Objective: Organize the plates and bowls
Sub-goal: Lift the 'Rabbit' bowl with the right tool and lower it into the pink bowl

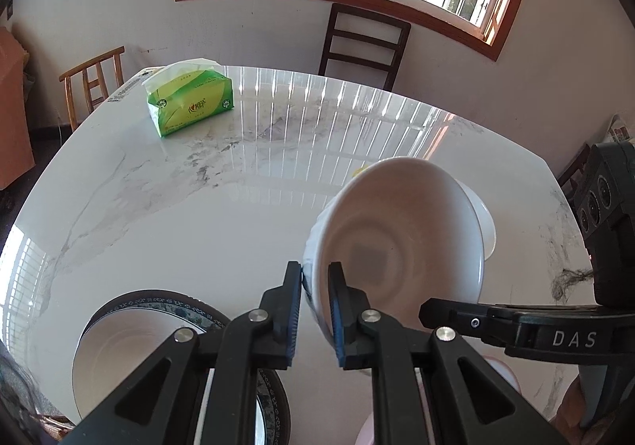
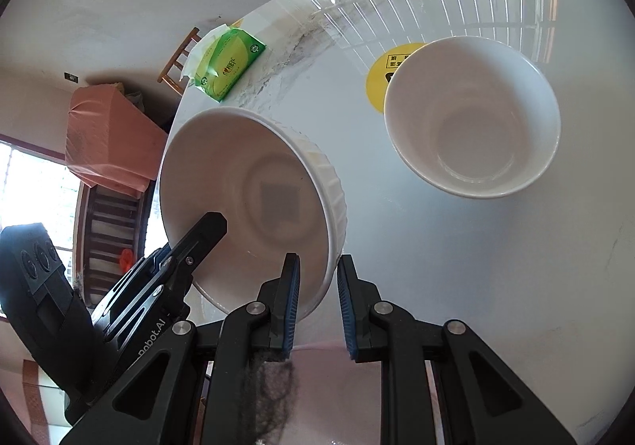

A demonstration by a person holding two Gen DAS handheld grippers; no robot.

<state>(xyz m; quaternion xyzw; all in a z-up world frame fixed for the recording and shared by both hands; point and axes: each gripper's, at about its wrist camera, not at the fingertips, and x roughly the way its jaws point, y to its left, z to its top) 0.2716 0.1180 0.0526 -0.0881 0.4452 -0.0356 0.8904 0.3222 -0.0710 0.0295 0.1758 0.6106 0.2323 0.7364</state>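
1. "DAS" is in white letters on the black right gripper [image 1: 426,316], at the right edge.
2. "Robot.AI" is on the black left gripper [image 2: 214,223], low left.

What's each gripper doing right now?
Left gripper: shut on the ribbed white bowl rim.
Right gripper: straddles the same rim; contact cannot be told.

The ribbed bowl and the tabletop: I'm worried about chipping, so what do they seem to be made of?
The ribbed bowl looks like glazed white ceramic: glossy, with moulded ridges outside. The tabletop looks like polished marble or a marble-look slab: grey veins and mirror-like window reflections. Both seem hard, so contact could chip.
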